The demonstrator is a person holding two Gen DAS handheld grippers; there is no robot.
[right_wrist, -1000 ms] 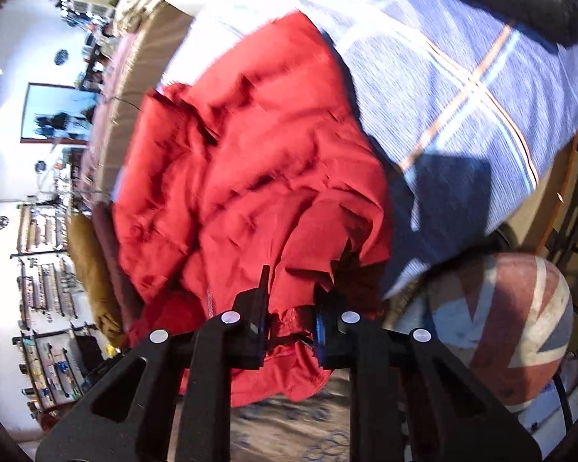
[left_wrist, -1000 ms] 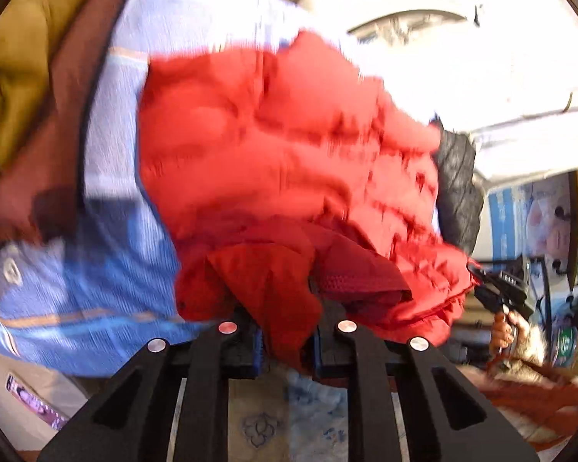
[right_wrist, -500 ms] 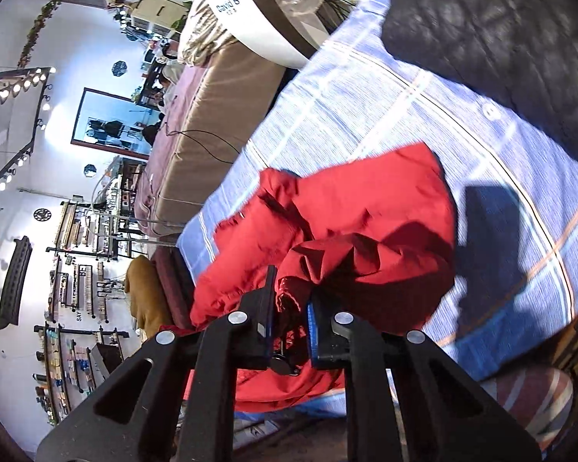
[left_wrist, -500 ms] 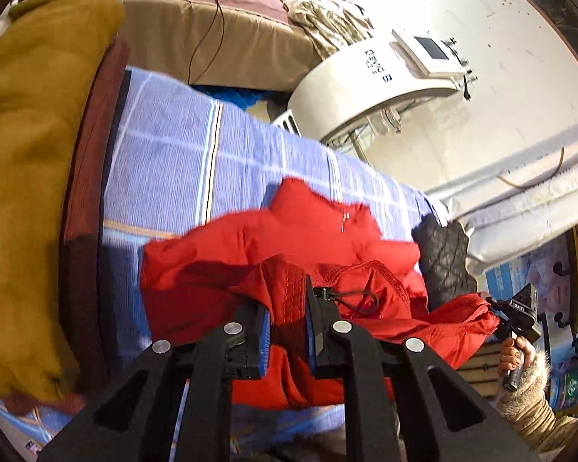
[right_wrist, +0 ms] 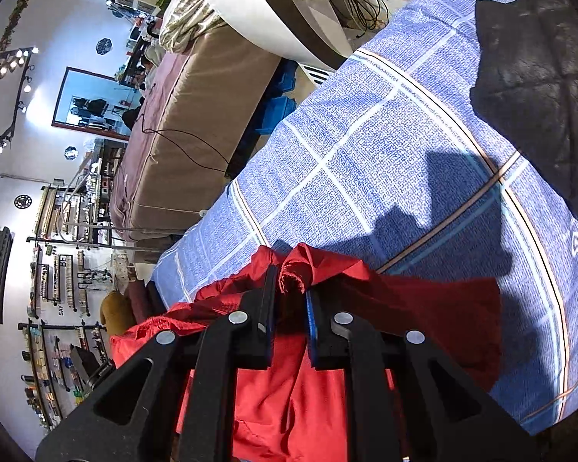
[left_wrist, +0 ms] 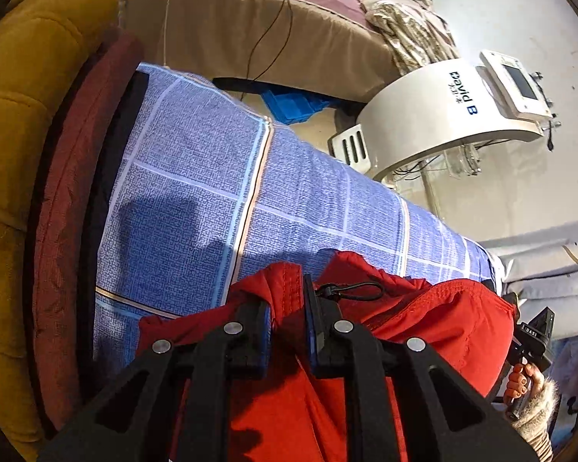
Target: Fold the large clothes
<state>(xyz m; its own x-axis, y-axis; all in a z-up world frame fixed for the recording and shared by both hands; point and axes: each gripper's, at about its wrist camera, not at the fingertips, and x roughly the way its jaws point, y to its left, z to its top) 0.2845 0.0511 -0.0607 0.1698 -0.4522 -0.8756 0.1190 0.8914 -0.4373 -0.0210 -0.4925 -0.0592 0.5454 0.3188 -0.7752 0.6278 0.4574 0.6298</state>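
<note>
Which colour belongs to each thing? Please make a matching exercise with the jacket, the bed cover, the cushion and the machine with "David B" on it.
Things:
1. jacket
2. bed cover
3. cushion
4. "David B" machine

Colours:
a. white
b. mustard yellow
c. red
d. blue with checks

Pairs: 1-c, 2-d, 3-b, 4-a
</note>
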